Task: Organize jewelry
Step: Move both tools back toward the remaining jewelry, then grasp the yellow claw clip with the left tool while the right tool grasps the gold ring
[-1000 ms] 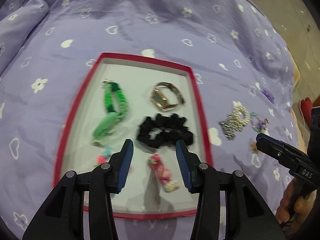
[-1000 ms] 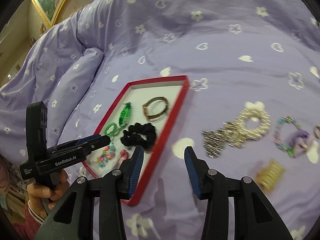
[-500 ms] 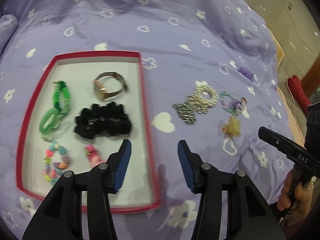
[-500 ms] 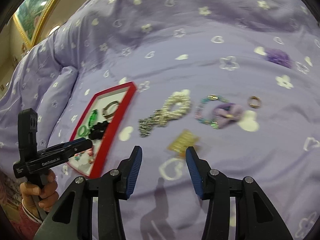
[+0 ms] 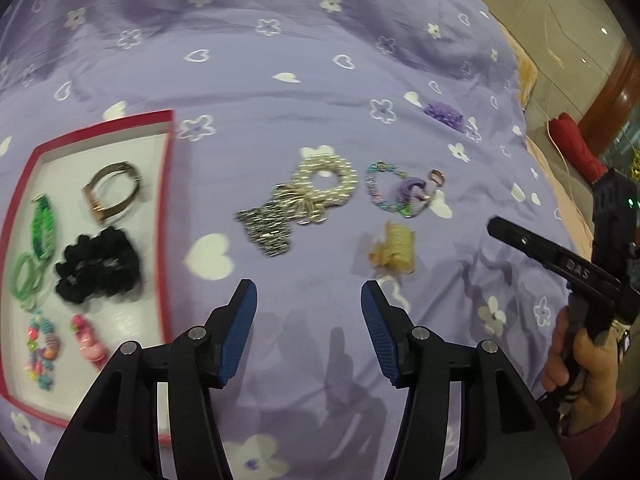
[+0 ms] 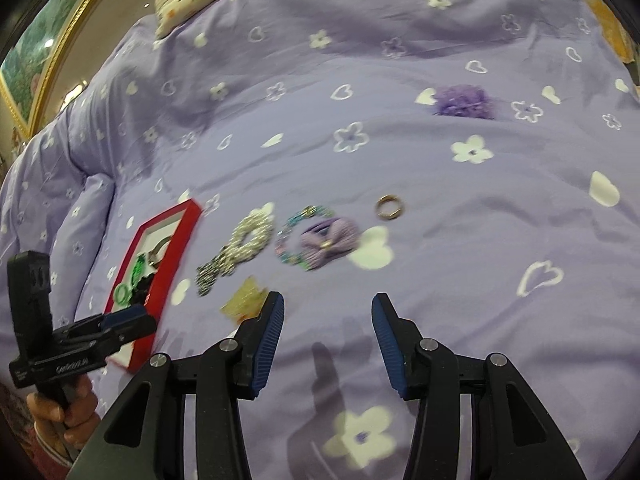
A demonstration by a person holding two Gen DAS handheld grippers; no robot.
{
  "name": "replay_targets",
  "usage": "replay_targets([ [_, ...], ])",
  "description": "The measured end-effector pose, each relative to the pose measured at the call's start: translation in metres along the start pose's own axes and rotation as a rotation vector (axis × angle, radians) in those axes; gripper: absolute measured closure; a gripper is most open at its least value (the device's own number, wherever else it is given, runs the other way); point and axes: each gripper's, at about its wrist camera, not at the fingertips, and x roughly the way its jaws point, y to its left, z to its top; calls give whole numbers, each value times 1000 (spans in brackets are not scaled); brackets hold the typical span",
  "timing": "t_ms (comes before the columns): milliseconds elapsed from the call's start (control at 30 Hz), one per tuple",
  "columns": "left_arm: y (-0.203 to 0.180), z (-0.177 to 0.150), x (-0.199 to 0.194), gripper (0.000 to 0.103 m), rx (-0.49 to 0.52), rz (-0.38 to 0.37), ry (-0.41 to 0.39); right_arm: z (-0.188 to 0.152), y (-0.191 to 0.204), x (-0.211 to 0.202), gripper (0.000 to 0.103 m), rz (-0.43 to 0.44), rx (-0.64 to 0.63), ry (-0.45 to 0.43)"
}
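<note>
Landmark: tray (image 5: 166, 216), on bedspread (image 5: 280, 40).
In tray: watch (image 5: 112, 190), scrunchie (image 5: 98, 270), bracelets.
Right of tray, on bedspread: pearl ring (image 5: 326, 184), then bead bracelet (image 5: 384, 188) with bow (image 5: 414, 192); clip (image 5: 394, 248) nearer; pompom (image 5: 444, 114) farther back.

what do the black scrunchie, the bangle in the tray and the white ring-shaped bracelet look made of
Black scrunchie: soft matte fabric, going by its gathered ruffles. Bangle: looks like polished metal, gold-toned with a bright sheen. White ring-shaped bracelet: small glossy pearl-like beads, probably plastic or glass; blur leaves that open.
</note>
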Motion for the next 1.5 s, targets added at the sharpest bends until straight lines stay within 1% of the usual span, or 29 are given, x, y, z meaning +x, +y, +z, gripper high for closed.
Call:
replay_targets([
  [133, -20, 6, 16, 50, 28, -29, 15, 11, -14, 8, 55, -37, -3, -19],
  [200, -27, 8, 23, 46, 38, -40, 22, 17, -19, 16, 56, -46, -1, -14],
  [300, -38, 11, 35, 44, 49, -52, 33, 23, -20, 26, 56, -32, -10, 4],
  [367, -44, 13, 43, 43, 60, -45, 38, 26, -17, 31, 56, -26, -31, 9],
  [467, -52, 16, 56, 43, 77, -42, 54, 31, -18, 40, 56, -41, -39, 9],
  [633, -55, 18, 70, 44, 92, -31, 67, 43, -28, 61, 57, -86, -41, 17],
  [667, -55, 18, 73, 46, 92, -32, 70, 45, -29, 65, 57, -94, -45, 20],
  [733, -55, 18, 77, 59, 99, -30, 71, 48, -29, 73, 59, -110, -57, 27],
  [767, -56, 18, 78, 71, 104, -32, 73, 49, -28, 76, 61, -119, -66, 28],
  [800, -56, 18, 79, 75, 107, -36, 74, 49, -27, 80, 64, -131, -81, 31],
  [833, -56, 18, 79, 76, 108, -38, 72, 49, -25, 83, 65, -143, -97, 33],
  [867, -56, 18, 78, 79, 112, -41, 65, 49, -23, 85, 69, -155, -112, 33],
  [900, -56, 18, 77, 79, 115, -43, 61, 47, -21, 86, 77, -167, -132, 28],
  [933, -56, 18, 76, 79, 115, -47, 60, 47, -20, 86, 80, -170, -137, 25],
  [1167, -46, 12, 55, 79, 96, -68, 32, 41, -12, 64, 80, -101, -113, -2],
  [1267, -39, 9, 43, 79, 79, -67, 16, 33, 4, 48, 80, -54, -118, -16],
  [1400, -24, 3, 25, 79, 52, -57, -11, 20, 27, 37, 80, 28, -113, -5],
  [1500, -11, -2, 10, 79, 29, -44, -30, 10, 43, 32, 80, 73, -123, 8],
])
